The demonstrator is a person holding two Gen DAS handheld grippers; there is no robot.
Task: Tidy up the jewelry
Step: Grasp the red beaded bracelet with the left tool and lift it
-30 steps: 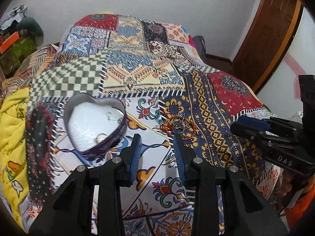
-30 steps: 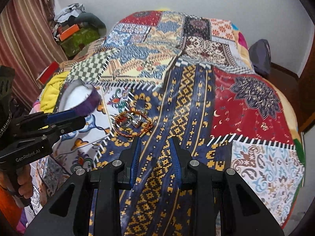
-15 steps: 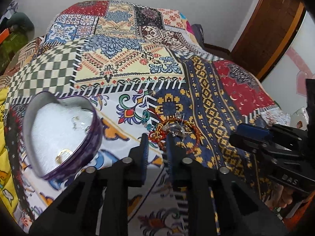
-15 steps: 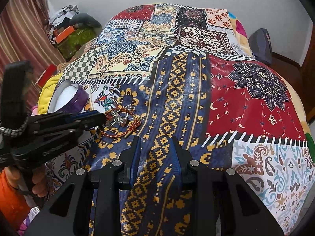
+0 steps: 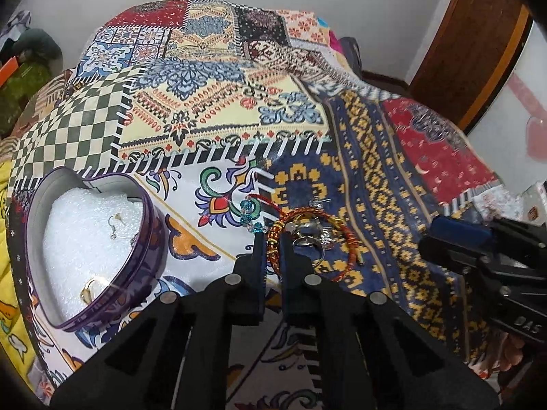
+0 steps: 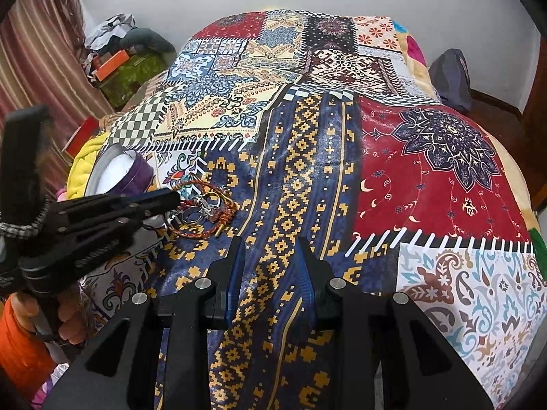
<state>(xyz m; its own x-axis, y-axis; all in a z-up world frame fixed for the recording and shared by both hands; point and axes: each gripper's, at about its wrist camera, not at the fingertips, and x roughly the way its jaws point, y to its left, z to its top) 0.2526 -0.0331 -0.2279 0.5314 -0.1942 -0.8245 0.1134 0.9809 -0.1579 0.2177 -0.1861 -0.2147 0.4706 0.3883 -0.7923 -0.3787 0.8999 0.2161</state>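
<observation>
Down on the bed (image 6: 301,177), spread with a patchwork quilt (image 5: 218,109), the left gripper (image 5: 271,239) had its fingers (image 5: 258,256) drawn nearly together at the near edge of a small heap of jewelry (image 5: 307,235). A beaded red-and-gold bracelet (image 5: 273,239) sat in the narrow gap between them; whether the pads actually pinched it could not be told from the left wrist view. Other pieces of the heap lay just beyond the tips: a red cord bracelet (image 5: 345,239) looped around some silver rings (image 5: 307,230), with a few blue beads (image 5: 248,217) to the left.

Left of the heap, apart from it, stood a heart-shaped purple tin (image 5: 150,239) lined with white padding (image 5: 85,239). A thin hook earring (image 5: 118,225) lay on the padding, and a gold ring (image 5: 88,290) rested near the tin's front wall.

From the right wrist view, the left gripper (image 6: 172,198) reached in from the left, its tips at the jewelry (image 6: 205,210) on the blue and yellow strip of the quilt, the tin (image 6: 136,174) behind it. The right gripper (image 6: 271,249) hovered over that same blue strip, well to the right of the heap, its fingers (image 6: 236,256) spread apart with nothing between them. A dark bag (image 6: 451,78) sat on the floor at the far right of the bed.
</observation>
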